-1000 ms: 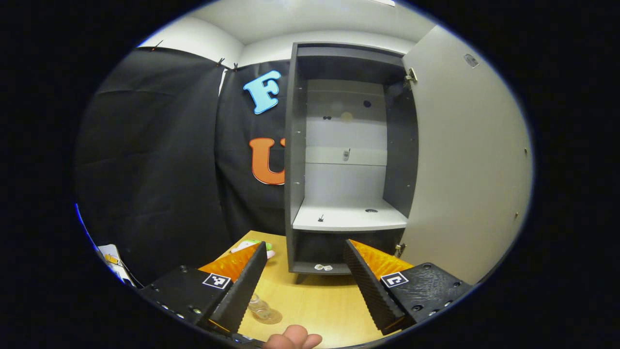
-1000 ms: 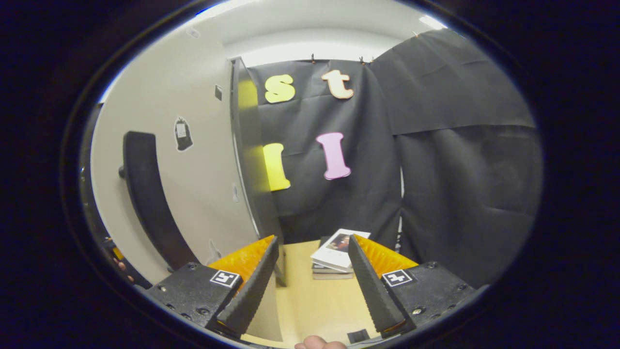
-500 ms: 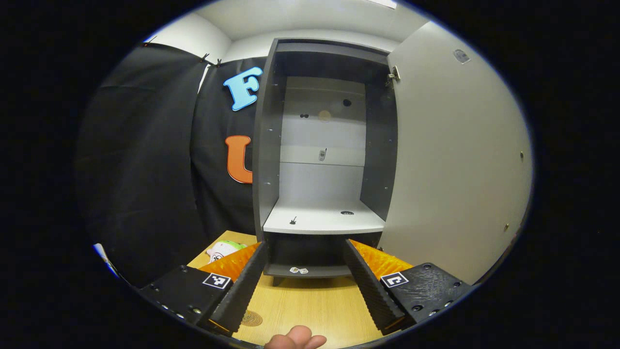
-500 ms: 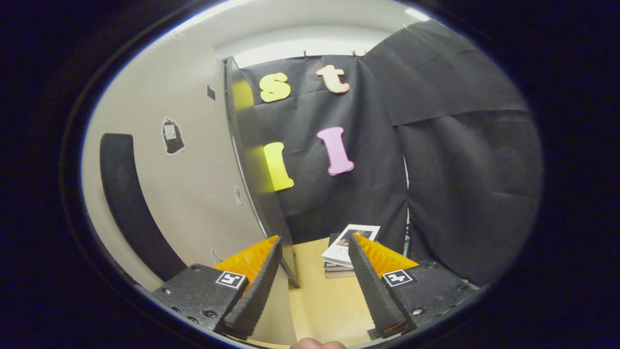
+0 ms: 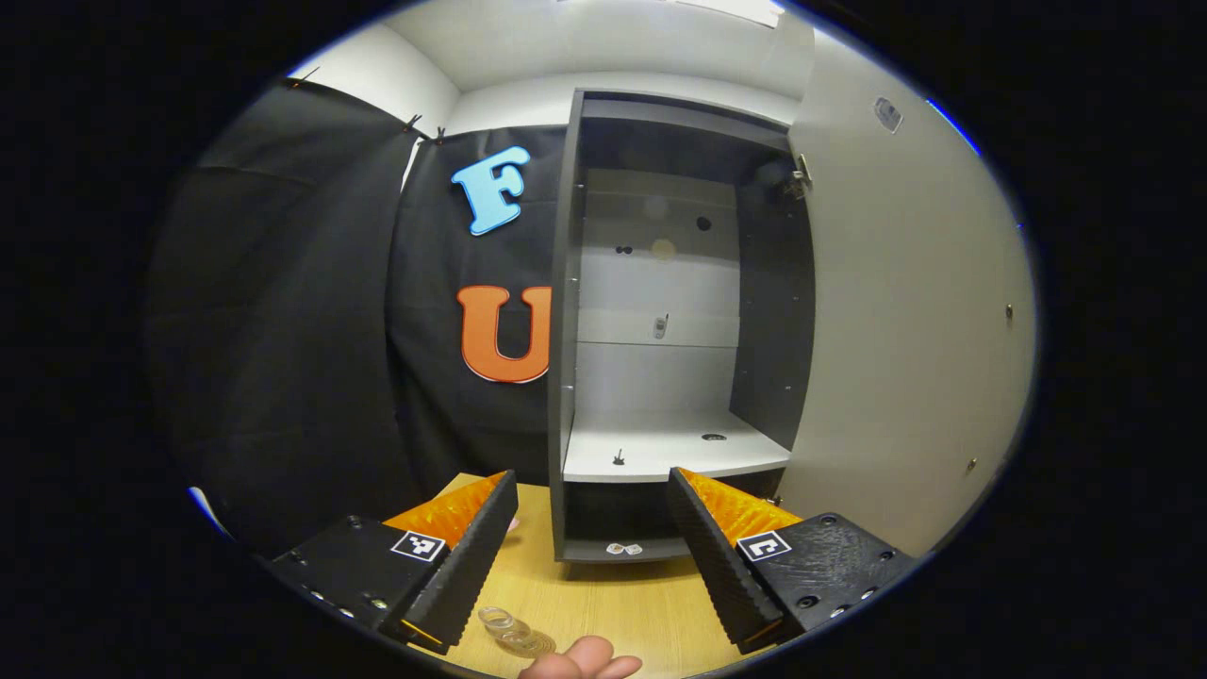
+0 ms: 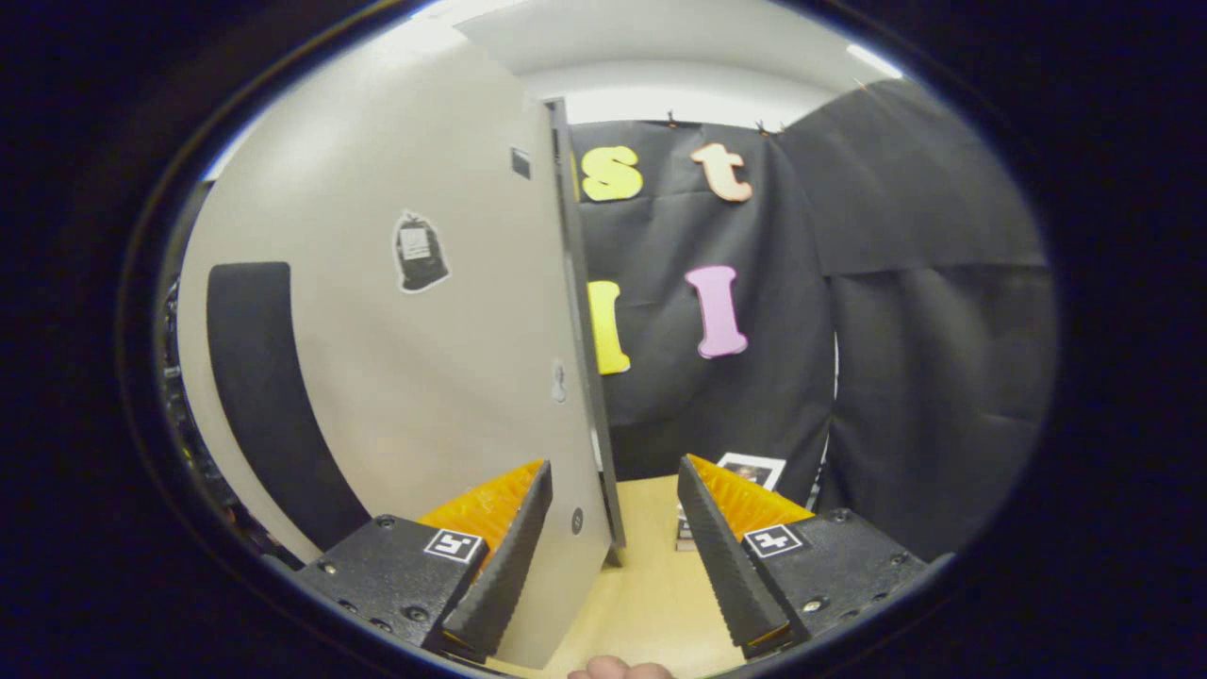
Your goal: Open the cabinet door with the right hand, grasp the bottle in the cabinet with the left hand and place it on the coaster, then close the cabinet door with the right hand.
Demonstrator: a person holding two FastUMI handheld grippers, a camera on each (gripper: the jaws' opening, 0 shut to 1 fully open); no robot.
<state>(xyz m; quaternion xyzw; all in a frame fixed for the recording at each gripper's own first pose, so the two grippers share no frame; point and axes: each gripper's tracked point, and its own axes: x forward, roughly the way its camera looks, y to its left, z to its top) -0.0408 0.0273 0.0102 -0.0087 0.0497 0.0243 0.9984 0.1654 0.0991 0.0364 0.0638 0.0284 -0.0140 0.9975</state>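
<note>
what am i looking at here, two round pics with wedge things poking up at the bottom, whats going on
Each round picture comes from a fisheye camera riding on a hand-held gripper, a two-finger tool that a person carries, one in each hand. The wedges at the bottom are that tool's own two fingers.

The left gripper view looks past the left hand-held gripper, whose fingers are spread and hold nothing, into an open cabinet. Its pale shelf carries no bottle. On the wooden table near the bottom edge lies something clear and glassy, likely the bottle, cut off by the picture's edge. A fingertip of the person peeks in below.

The right gripper view looks past the right hand-held gripper, also open and empty, at the cabinet door swung out, with its edge between the fingers. A stack of books sits on the table behind.
</note>
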